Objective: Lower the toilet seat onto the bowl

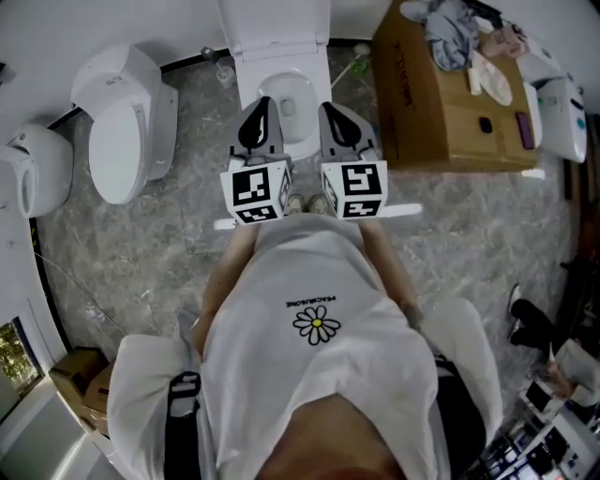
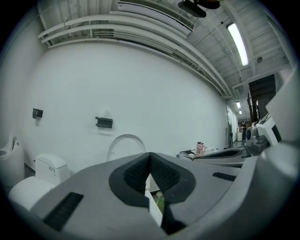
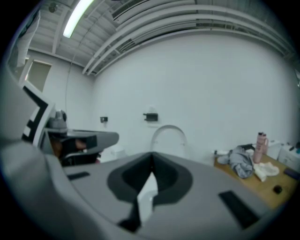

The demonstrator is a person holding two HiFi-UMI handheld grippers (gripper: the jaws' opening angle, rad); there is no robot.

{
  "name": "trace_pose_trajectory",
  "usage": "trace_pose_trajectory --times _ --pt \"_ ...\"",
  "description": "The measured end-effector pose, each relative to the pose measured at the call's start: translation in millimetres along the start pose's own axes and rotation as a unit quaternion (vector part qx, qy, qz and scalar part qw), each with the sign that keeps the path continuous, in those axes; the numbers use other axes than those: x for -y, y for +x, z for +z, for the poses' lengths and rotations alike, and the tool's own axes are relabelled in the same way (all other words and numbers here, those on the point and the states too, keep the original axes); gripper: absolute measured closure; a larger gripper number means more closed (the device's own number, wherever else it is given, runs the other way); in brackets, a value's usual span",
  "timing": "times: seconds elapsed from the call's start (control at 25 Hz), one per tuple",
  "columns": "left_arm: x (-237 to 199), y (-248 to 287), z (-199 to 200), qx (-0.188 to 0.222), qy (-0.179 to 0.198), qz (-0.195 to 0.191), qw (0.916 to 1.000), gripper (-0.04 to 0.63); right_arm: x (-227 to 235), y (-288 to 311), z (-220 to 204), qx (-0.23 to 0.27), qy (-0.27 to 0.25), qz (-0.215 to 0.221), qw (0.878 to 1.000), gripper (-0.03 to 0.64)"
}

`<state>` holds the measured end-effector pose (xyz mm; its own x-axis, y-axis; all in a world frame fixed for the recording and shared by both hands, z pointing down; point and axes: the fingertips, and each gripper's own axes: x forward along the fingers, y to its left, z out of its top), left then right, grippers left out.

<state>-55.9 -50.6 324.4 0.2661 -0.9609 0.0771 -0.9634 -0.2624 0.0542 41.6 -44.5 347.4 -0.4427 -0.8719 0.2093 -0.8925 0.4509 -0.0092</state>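
The person's white shirt fills the lower frame. Above it, the left gripper and the right gripper are both pressed together, empty. The toilet seat stands upright at upper centre, behind the bowl. This is the approach step, I judge: next, reach its top edge and tip it forward.

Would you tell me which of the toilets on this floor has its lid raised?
The middle toilet, directly ahead of the person: its lid stands upright, while the toilet to its left is shut.
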Motion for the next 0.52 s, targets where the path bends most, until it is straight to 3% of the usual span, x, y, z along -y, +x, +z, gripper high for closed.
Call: trace_pose_trajectory --times 0.52 --pt "-3.5 3.4 -5.5 -0.009 -0.003 -0.003 0.9999 0.575 1.9 1.7 -4.0 -0.007 -0.007 -0.006 1.000 0.588"
